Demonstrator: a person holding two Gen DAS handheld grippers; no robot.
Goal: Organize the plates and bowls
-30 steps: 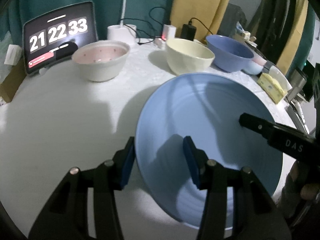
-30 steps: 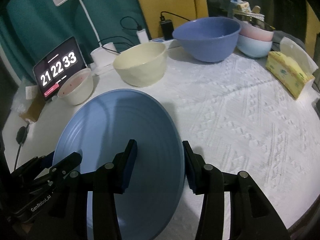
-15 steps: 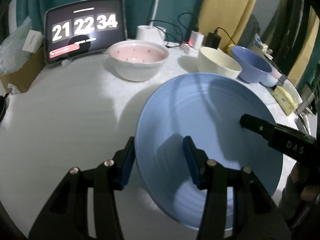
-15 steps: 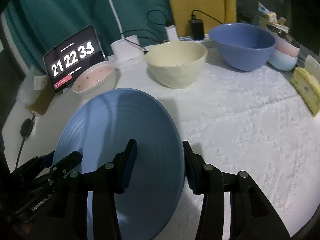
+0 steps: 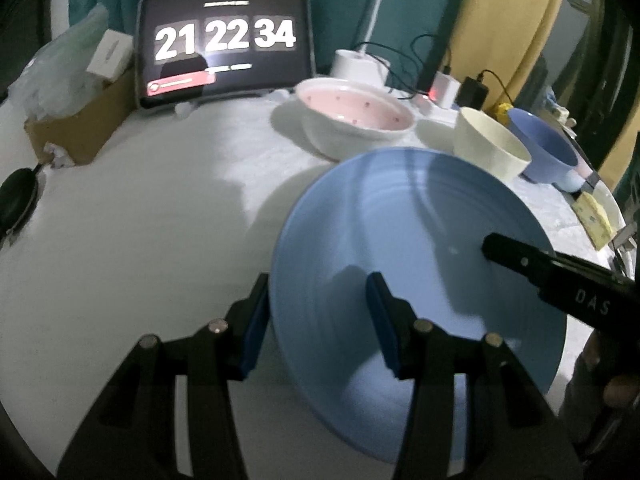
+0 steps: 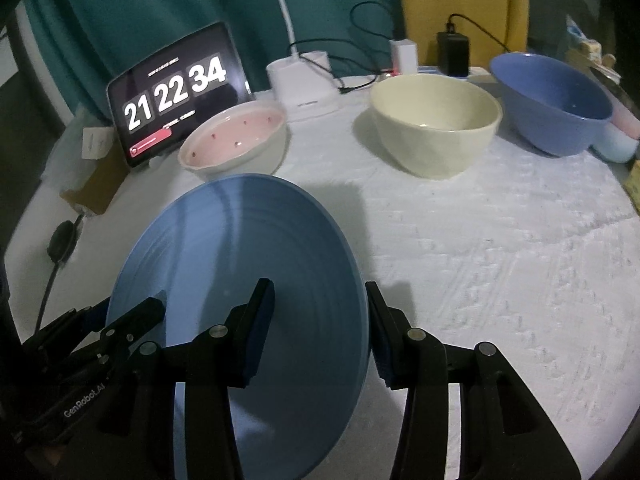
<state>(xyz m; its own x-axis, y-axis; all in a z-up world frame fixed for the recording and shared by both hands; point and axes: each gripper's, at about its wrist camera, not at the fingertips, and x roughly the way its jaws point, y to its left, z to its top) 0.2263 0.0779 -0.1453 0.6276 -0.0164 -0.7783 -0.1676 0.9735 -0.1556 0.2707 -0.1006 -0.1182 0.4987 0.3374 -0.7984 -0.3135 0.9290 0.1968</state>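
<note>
A large blue plate (image 5: 420, 240) is held tilted above the white table between both grippers; it also shows in the right wrist view (image 6: 240, 264). My left gripper (image 5: 316, 312) is shut on its left rim. My right gripper (image 6: 320, 320) is shut on its right rim and shows in the left wrist view (image 5: 560, 280). Behind stand a pink-lined white bowl (image 5: 356, 120), a cream bowl (image 6: 436, 124) and a dark blue bowl (image 6: 556, 100).
A tablet clock (image 5: 224, 44) stands at the back left by a cardboard box (image 5: 76, 128). A lamp base (image 6: 304, 84), chargers and cables line the back edge. A yellow sponge (image 5: 596, 220) and small stacked bowls (image 6: 620, 136) are at the right.
Both grippers have carried the plate leftward across the table. The tablet and pink bowl now look closer; the blue bowl and sponge have slid toward the right edge.
</note>
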